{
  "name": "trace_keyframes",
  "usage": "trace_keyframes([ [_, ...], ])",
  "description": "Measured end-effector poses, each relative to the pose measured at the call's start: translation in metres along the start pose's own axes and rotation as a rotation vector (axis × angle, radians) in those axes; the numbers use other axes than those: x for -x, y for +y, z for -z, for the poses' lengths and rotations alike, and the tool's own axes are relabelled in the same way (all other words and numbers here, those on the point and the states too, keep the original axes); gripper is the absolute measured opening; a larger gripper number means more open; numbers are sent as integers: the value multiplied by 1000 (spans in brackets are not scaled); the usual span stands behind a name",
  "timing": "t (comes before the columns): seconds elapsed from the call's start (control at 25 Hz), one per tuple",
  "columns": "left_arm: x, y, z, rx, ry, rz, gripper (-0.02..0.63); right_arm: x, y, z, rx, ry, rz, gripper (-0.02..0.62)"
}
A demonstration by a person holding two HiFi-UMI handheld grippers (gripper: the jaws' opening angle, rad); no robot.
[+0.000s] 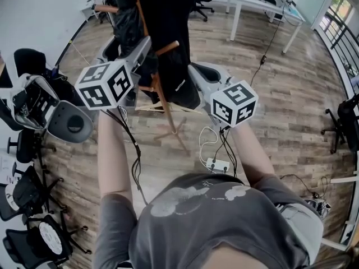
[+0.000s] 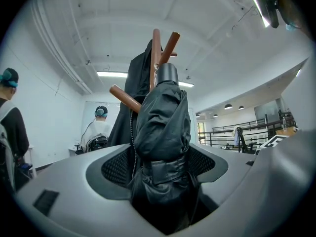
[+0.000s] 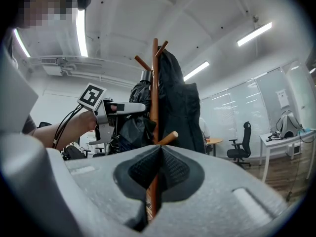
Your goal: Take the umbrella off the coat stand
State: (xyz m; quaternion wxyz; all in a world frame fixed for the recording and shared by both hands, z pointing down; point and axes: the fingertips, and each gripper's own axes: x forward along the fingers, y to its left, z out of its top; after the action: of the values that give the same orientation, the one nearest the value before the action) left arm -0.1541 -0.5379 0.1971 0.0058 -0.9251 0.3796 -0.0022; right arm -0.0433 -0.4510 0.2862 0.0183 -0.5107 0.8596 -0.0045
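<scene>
Nearest the camera, the left tongs (image 2: pixel 163 154) stood spread wide, with the folded black umbrella (image 2: pixel 160 127) between their pads. As far as the left gripper view showed, the pads were not yet squeezing it. The right tongs (image 3: pixel 157 164) were closed on the pole of the coat stand (image 3: pixel 154 83), low down, below a short wooden peg (image 3: pixel 168 138).

The umbrella hung close against the upper pole, its grey end cap (image 2: pixel 168 73) just under the topmost pegs. Another peg (image 2: pixel 126 98) jutted out beside it. What it hung from could not be made out.

The step in hand looked like taking hold of the umbrella. It would go best if the pads closed squarely on the strapped middle of the bundle, where the fabric is tightest. A lift before any pull outward would free whatever loop holds it from its peg. The right tongs should keep bracing the pole so the stand does not tip.

Behind the pole hung a black coat (image 3: pixel 180 107), which could snag. Beyond lay the wooden floor (image 1: pixel 280 94).
</scene>
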Motion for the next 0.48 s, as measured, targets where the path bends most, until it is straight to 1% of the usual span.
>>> trace_keyframes([
  [0.16, -8, 0, 5, 6, 8, -11, 371, -1, -3, -1, 1, -7, -6, -2],
  [0.28, -11, 0, 6, 14, 11, -2, 370, -2, -5, -1, -4, -8, -8, -2],
  [0.48, -13, -4, 8, -7, 38, 26, 333, 0, -12, 7, -16, 0, 1, -2],
])
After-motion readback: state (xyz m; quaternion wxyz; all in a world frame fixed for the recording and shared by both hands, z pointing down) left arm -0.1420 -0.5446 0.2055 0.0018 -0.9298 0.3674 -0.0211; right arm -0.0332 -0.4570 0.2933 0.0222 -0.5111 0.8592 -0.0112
